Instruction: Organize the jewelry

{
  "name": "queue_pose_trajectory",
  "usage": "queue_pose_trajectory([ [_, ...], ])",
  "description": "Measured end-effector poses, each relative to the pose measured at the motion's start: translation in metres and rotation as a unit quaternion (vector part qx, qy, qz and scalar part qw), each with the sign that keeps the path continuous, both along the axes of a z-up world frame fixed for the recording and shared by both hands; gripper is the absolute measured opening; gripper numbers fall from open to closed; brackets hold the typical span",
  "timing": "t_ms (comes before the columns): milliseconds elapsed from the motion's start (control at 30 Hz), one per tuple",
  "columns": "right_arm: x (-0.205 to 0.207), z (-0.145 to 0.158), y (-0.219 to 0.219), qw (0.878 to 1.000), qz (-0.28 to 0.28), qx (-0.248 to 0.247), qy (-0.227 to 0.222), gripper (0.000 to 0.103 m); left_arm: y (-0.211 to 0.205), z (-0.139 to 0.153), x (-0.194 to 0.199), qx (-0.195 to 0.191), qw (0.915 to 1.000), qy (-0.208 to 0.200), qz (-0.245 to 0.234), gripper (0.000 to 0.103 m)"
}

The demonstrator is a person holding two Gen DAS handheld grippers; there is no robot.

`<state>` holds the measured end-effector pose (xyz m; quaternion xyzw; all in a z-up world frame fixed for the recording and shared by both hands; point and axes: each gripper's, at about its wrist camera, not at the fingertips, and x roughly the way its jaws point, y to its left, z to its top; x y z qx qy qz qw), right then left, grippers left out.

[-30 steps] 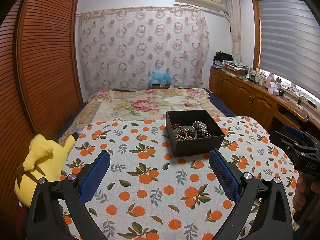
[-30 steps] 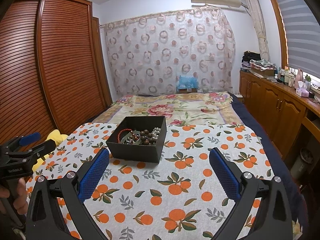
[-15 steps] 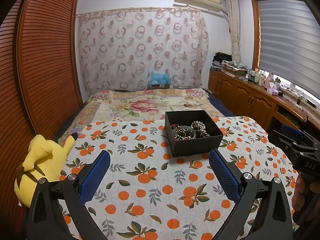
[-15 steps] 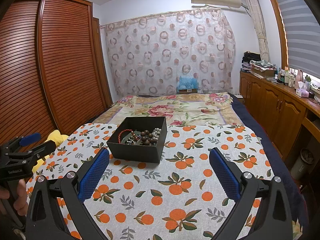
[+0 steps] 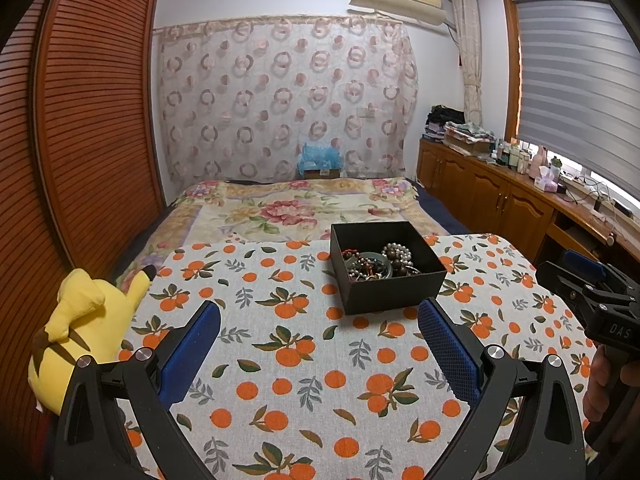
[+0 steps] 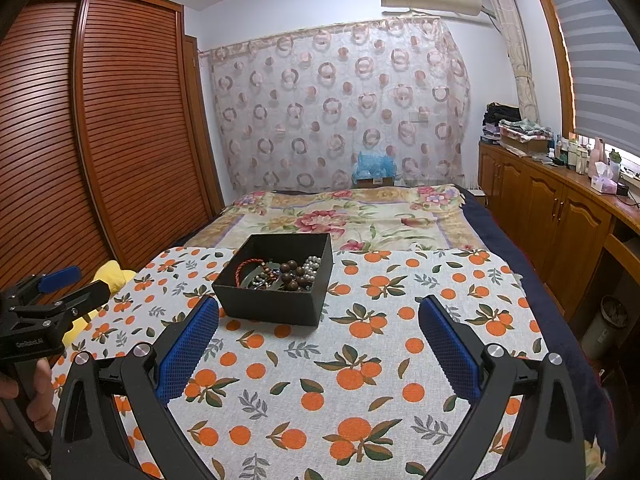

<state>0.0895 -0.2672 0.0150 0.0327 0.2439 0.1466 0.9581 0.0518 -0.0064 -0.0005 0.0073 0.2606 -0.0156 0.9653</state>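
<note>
A black open box (image 5: 394, 292) (image 6: 268, 304) sits on the orange-print cloth and holds a tangle of jewelry (image 5: 378, 262) (image 6: 286, 272): pearl strands, dark wooden beads, a red cord. My left gripper (image 5: 320, 330) hovers open just short of the box, which lies ahead and to the right. In the right wrist view my right gripper (image 6: 318, 330) is open too, with the box ahead by its left finger (image 6: 192, 344). Nothing is between either pair of fingers. Each gripper shows at the edge of the other's view, held by a hand.
The orange-print cloth (image 5: 304, 380) (image 6: 360, 360) covers the near end of a bed with a floral blanket (image 5: 288, 208). A yellow plush toy (image 5: 80, 320) lies at the cloth's left edge. A wooden wardrobe (image 6: 100, 140) stands on the left, cabinets (image 5: 500, 200) on the right.
Both views have shifted only slightly; in the left wrist view the box sits a little higher. Both grippers stay open and empty.
</note>
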Motion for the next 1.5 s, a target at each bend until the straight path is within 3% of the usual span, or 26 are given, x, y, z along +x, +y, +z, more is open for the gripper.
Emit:
queue_pose_trajectory([
  [1500, -0.001, 0.000, 0.000, 1.000, 0.000, 0.001, -0.002, 0.100, -0.010, 0.002, 0.003, -0.002, 1.0000, 0.000, -0.003, 0.095],
])
